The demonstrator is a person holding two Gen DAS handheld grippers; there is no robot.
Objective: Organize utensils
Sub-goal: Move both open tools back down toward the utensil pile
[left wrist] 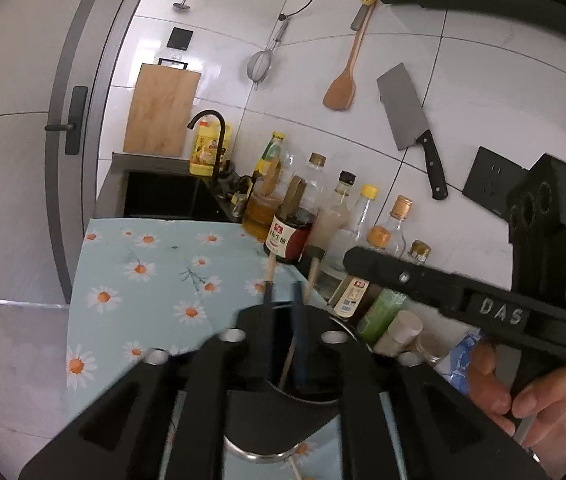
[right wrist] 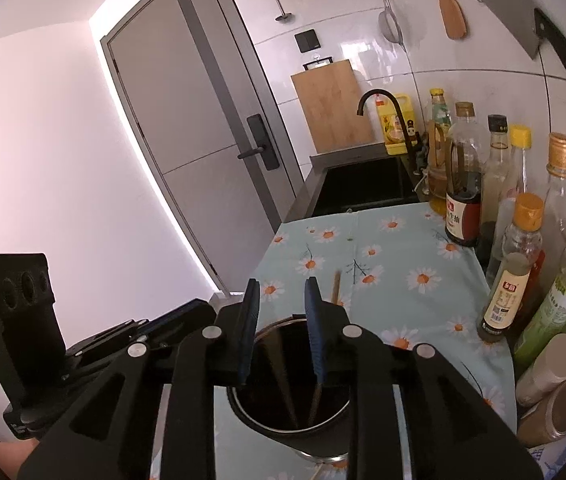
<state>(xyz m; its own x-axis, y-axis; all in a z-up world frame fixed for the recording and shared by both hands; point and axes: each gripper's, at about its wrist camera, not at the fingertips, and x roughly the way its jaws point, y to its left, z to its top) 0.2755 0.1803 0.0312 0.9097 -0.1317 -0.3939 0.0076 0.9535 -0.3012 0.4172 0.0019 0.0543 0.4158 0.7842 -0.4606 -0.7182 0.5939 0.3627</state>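
Right now the left gripper [left wrist: 285,312] pinches chopsticks [left wrist: 270,268] pointing twelve o'clock above the holder [right wrist: 289,412]; the right gripper [right wrist: 283,300] gapes, empty.

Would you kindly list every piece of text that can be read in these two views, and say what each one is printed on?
"DAS": raised letters on the body of the right gripper, seen from the left wrist view.
Soy sauce bottle: red label with Chinese characters, too blurred to read reliably.
Small brown bottle: red logo and a code patch, too small to read.
Green bottle: label print is illegible.
Yellow oil jug: picture label, no readable words.
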